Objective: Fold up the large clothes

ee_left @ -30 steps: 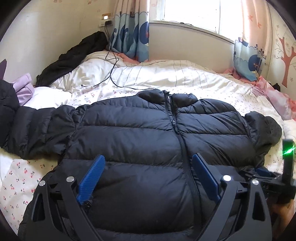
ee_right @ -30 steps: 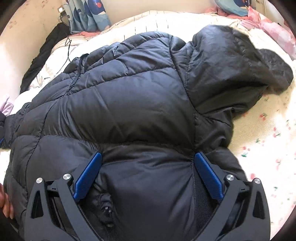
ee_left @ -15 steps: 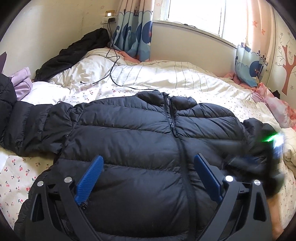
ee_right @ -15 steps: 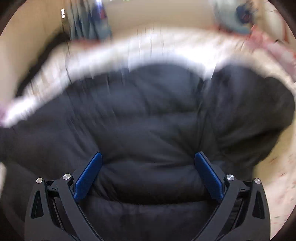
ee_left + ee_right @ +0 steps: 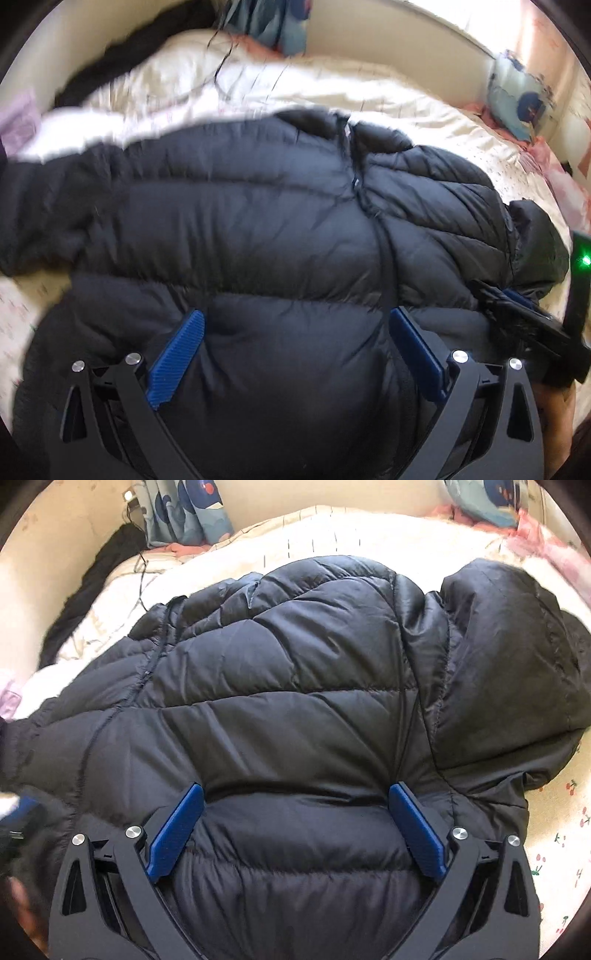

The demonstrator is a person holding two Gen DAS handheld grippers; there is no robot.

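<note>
1. A black quilted puffer jacket [image 5: 258, 229] lies spread front-up on a bed [image 5: 424, 110], zipped along its centre line, collar toward the far wall.
2. In the left wrist view one sleeve [image 5: 40, 206] stretches out to the left; in the right wrist view the other sleeve [image 5: 509, 657] lies bunched beside the jacket body on the right.
3. The left tool [image 5: 295, 354] hangs just over the jacket's lower front with its blue fingers [image 5: 177, 362] spread wide apart, nothing between them but the padding below.
4. The right tool [image 5: 295, 830] sits over the right side of the jacket, likewise with jaws wide apart and gripping nothing; whether the pads touch the fabric cannot be told.
5. The bed carries a pale quilt with a small cherry print [image 5: 561, 834].
6. Farther back are patterned blue curtains [image 5: 192, 513], a dark garment [image 5: 92, 590] heaped by the wall, and a thin black cable [image 5: 142, 576] trailing over the bedding.
</note>
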